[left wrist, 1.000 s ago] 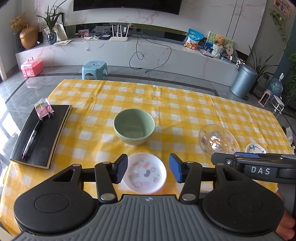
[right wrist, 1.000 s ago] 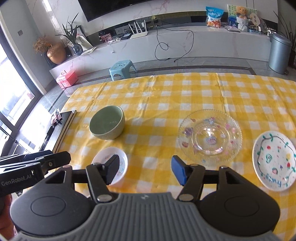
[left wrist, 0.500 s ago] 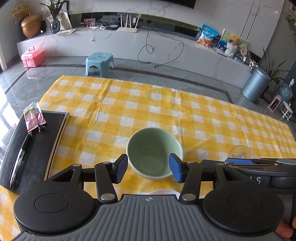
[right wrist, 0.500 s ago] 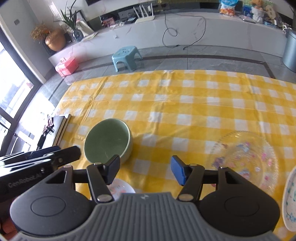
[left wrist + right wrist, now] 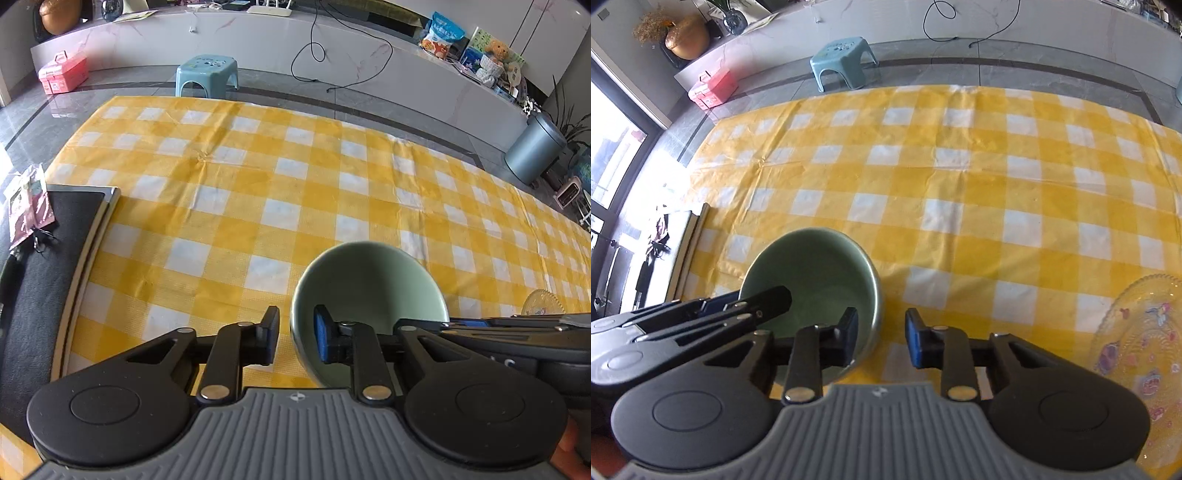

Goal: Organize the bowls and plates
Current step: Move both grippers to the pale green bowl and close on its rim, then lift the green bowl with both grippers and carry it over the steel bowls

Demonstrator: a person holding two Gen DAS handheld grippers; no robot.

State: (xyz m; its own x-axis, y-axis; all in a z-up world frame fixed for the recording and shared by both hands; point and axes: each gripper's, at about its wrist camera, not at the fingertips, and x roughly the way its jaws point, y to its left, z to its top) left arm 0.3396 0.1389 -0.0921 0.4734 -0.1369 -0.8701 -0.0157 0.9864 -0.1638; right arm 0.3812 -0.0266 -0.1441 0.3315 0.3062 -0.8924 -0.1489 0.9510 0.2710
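While both hand-held grippers straddle its rim part-open, the round green bowl [image 5: 364, 291] faces mouth-up.

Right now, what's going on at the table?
Both hand-held grippers straddle the green bowl's rim on opposite sides: the left hand-held gripper on one wall, the right hand-held gripper on the other. Neither looks fully clamped. The glass plate sits untouched on the yellow checked tablecloth.

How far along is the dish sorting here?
Early: nothing looks stacked yet. Both claws straddle opposite sides of the green bowl's rim: left claw and right claw, both open. The glass plate sits apart on the tablecloth, untouched.
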